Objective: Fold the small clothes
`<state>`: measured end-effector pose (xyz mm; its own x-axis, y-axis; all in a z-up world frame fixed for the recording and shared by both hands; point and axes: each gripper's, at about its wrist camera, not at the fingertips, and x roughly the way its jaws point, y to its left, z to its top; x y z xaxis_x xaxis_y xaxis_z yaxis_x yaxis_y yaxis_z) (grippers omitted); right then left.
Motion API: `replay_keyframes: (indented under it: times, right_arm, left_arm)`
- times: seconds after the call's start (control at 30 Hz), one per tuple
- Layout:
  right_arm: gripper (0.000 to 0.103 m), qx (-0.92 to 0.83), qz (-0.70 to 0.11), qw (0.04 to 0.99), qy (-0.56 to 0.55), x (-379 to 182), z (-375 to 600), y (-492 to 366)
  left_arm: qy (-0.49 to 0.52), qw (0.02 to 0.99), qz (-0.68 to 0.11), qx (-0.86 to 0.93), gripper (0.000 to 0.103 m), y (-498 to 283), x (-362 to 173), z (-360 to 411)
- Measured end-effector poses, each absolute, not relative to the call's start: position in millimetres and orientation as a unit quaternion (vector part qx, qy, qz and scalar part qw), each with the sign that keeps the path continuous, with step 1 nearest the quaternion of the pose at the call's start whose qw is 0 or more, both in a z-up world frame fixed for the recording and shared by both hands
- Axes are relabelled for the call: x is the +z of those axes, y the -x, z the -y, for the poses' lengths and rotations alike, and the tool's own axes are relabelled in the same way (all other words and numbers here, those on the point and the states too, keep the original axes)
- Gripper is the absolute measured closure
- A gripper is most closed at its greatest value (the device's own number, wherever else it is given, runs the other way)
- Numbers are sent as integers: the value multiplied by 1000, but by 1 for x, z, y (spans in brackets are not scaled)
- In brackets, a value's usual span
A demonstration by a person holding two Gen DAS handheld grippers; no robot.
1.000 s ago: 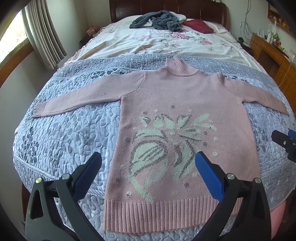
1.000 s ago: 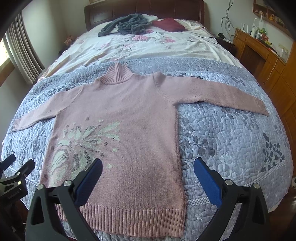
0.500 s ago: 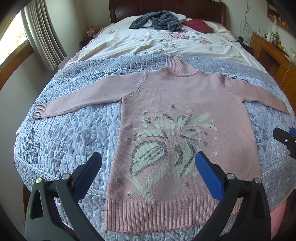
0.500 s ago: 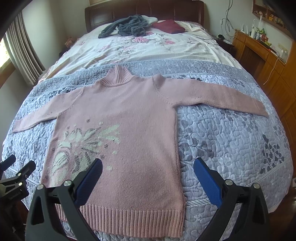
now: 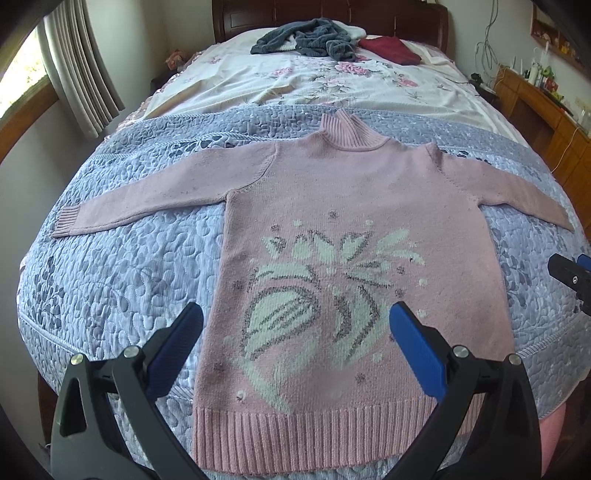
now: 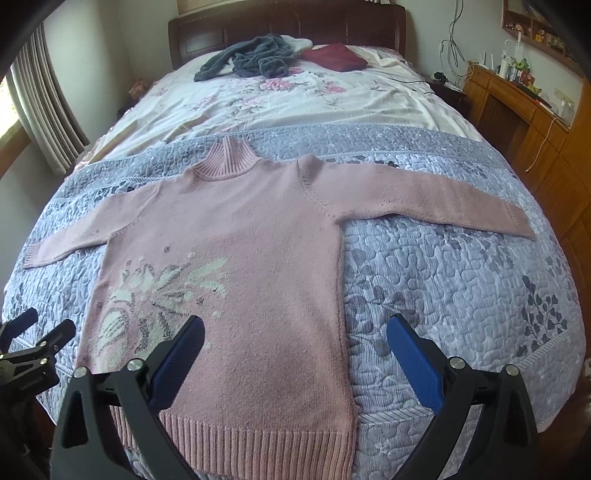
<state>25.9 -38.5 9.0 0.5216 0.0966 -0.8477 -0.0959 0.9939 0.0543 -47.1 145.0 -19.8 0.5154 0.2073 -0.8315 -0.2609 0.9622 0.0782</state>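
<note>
A pink sweater (image 5: 351, 206) is laid flat on the grey quilt (image 5: 122, 266) of the bed, with both sleeves spread out to 9 and 3 o'clock. The left gripper (image 5: 295, 332) is held above the hem with its jaws wide and nothing in them. The right gripper (image 6: 295, 343) is held over the sweater's right edge, jaws wide too.

Home bedroom: quilted bed (image 5: 110, 266), wooden headboard (image 6: 288, 26), curtains (image 5: 81, 70).

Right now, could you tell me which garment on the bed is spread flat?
The pink sweater, sleeves out on the quilt; the grey garment and maroon one lie bunched.
</note>
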Motion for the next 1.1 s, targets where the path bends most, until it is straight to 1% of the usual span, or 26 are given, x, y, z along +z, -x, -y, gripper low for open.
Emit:
replay_keyframes:
  times: [0.1, 0.27, 0.43, 0.57, 0.67, 0.87, 0.9, 1.0, 1.03, 1.07, 1.1]
  right_arm:
    - [4, 35, -485, 873, -26, 6, 77, -55]
    - [4, -45, -499, 863, -69, -8, 184, -126]
    - [4, -118, -533, 829, -122, -44, 305, -194]
    - [4, -155, -561, 794, -177, -78, 387, -225]
    - [5, -150, -578, 770, -226, -102, 426, -235]
    - [8, -154, -573, 762, -258, -128, 456, -249]
    - [10, -154, -568, 766, -258, -127, 457, -251]
    - [30, -158, -563, 772, -249, -125, 460, -259]
    - [46, -156, -562, 774, -247, -124, 460, -262]
    - [61, -153, -561, 775, -247, -124, 459, -263]
    - [67, -145, -559, 776, -253, -124, 460, -265]
  left_arm:
    - [31, 868, -477, 133, 3, 22, -24, -141]
    - [19, 872, -471, 134, 3, -29, -26, -127]
    - [14, 875, -466, 129, 3, -78, -30, -108]
    - [21, 873, -470, 128, 3, -110, -38, -95]
    - [21, 872, -474, 124, 3, -126, -45, -87]
    - [4, 869, -480, 116, 3, -141, -56, -70]
    - [-1, 869, -480, 115, 3, -141, -57, -68]
    - [-12, 868, -484, 113, 3, -141, -60, -64]
    - [-13, 867, -484, 113, 3, -140, -62, -64]
    - [-13, 867, -485, 114, 3, -140, -63, -65]
    - [-12, 866, -486, 115, 3, -139, -64, -67]
